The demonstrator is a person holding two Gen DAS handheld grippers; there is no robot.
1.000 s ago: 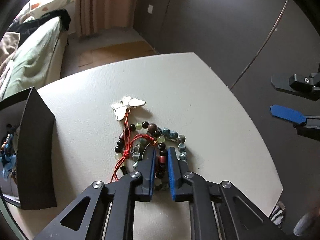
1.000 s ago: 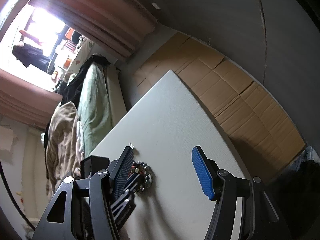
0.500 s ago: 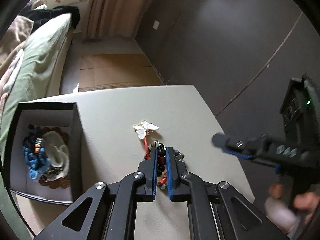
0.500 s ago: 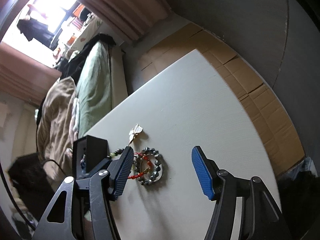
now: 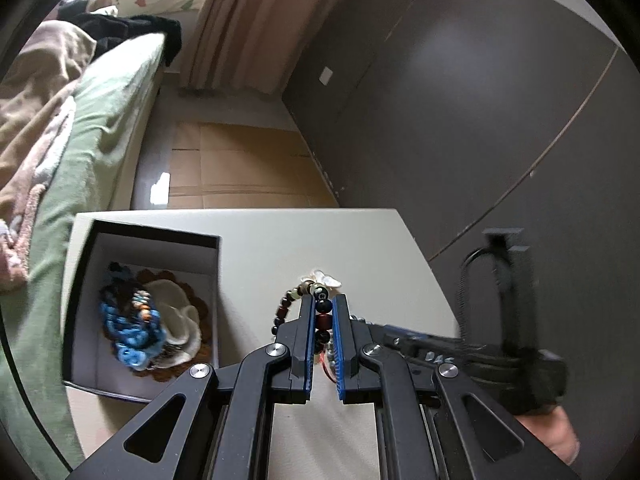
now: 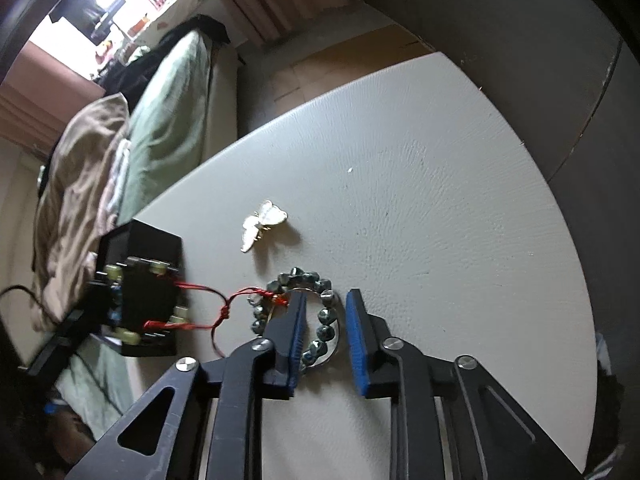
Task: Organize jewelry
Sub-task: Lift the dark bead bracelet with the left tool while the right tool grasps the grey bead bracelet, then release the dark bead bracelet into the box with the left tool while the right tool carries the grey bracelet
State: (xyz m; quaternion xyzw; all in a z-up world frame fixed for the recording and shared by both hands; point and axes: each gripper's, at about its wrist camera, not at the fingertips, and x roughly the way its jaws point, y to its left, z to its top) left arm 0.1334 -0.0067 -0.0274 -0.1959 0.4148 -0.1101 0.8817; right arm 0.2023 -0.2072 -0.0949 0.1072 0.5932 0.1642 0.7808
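Left fingers (image 5: pixel 323 303): blue-padded, clamped on a mixed dark and red bead bracelet with red cord (image 5: pixel 322 316), lifted off the bench.
Right fingers (image 6: pixel 325 300): parted, straddling one side of a grey-blue faceted bead bracelet (image 6: pixel 322 332); not gripping it.
Grey-blue bracelet: flat on the pale textured bench (image 6: pixel 420 184), ring shape, inner pad inside the loop, outer pad outside.
Red cord: runs taut from near the grey-blue bracelet to the left tool in the right wrist view, pale green beads along it.
White butterfly-shaped brooch (image 6: pixel 264 224): on the bench, just beyond the grey-blue bracelet, apart from it.
Black open box with white lining (image 5: pixel 158 236): on the bench's left part, holds blue beaded jewelry, a white piece, brown beads.
Green-covered bed (image 5: pixel 92 120): beside the bench.
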